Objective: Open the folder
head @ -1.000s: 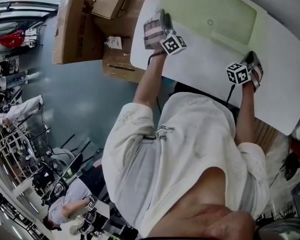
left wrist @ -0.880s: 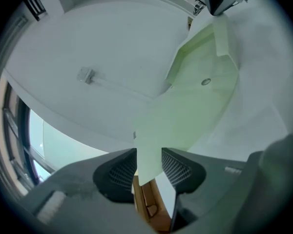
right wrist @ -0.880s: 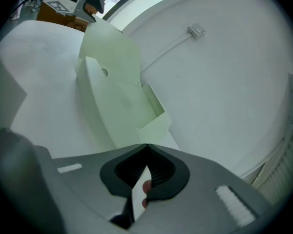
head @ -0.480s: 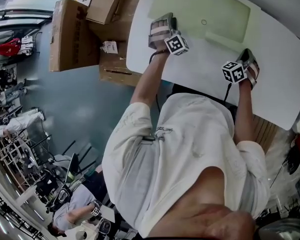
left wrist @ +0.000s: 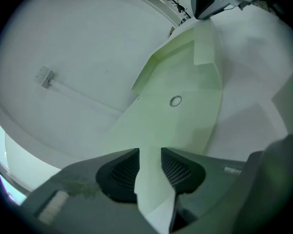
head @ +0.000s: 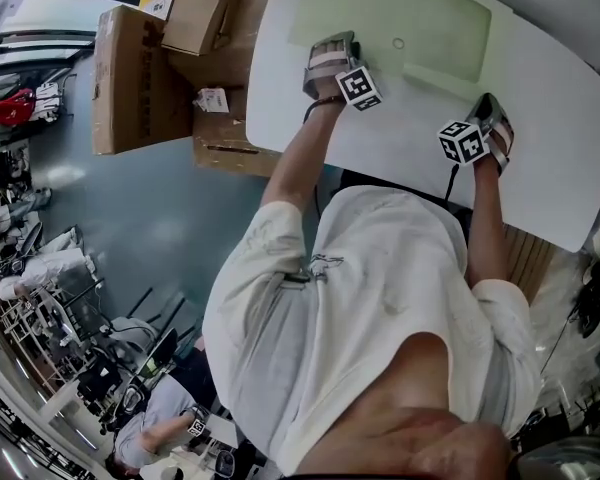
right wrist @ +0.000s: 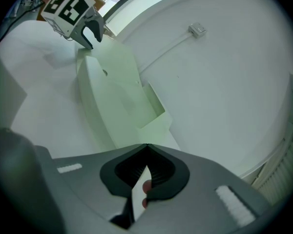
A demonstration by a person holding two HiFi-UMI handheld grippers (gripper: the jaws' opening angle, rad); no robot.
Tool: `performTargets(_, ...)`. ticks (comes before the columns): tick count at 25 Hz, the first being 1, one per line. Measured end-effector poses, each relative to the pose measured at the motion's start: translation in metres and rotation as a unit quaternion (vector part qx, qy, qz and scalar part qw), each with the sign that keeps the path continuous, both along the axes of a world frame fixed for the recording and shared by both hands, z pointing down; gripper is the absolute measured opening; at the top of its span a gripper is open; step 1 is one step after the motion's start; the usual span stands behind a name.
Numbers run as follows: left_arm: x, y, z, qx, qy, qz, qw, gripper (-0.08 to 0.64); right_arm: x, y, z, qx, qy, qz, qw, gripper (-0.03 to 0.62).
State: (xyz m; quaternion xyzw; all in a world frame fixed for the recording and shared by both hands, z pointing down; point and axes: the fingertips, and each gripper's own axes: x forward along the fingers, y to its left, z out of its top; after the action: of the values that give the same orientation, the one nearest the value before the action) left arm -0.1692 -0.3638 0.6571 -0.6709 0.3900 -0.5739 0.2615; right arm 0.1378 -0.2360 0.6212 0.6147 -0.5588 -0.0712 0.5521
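A pale green, flat plastic folder (head: 400, 18) lies closed on the white table (head: 550, 138), at the side far from the person. On its upper face there is a small round ring (left wrist: 175, 101), and along one side a narrower flap makes a step.

The left gripper (left wrist: 150, 155) is at one near corner of the folder. Its jaws stand apart and have just been closing a little. The pointed corner of the folder goes in between the two ribbed pads (left wrist: 121, 172), but the pads do not squeeze it.

The right gripper (right wrist: 146, 147) is at the other near corner, beside the stepped flap. Its jaws are pressed together at the tips and pinch a thin pale strip, which seems to be the edge of the folder.

Both grippers point slanted down to the table. On the blue-grey floor beside the table stand several brown cardboard boxes (head: 140, 68).
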Motion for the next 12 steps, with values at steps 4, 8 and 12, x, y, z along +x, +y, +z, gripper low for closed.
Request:
performTargets(4,0.006,0.002,0.011,-0.024,-0.003,0.008,0.9997,0.127,-0.001,-0.001,0.000,0.000,-0.003,0.000,1.000,-0.002)
performTargets(8,0.008,0.009,0.029,-0.064,-0.008,0.012,0.9979,0.095,0.000,0.000,-0.001,0.001,-0.006,0.001,1.000,-0.002)
performTargets(12,0.008,0.012,0.038,-0.072,-0.014,0.021,0.9971,-0.003,0.000,-0.004,-0.003,0.001,-0.007,0.001,1.000,-0.002)
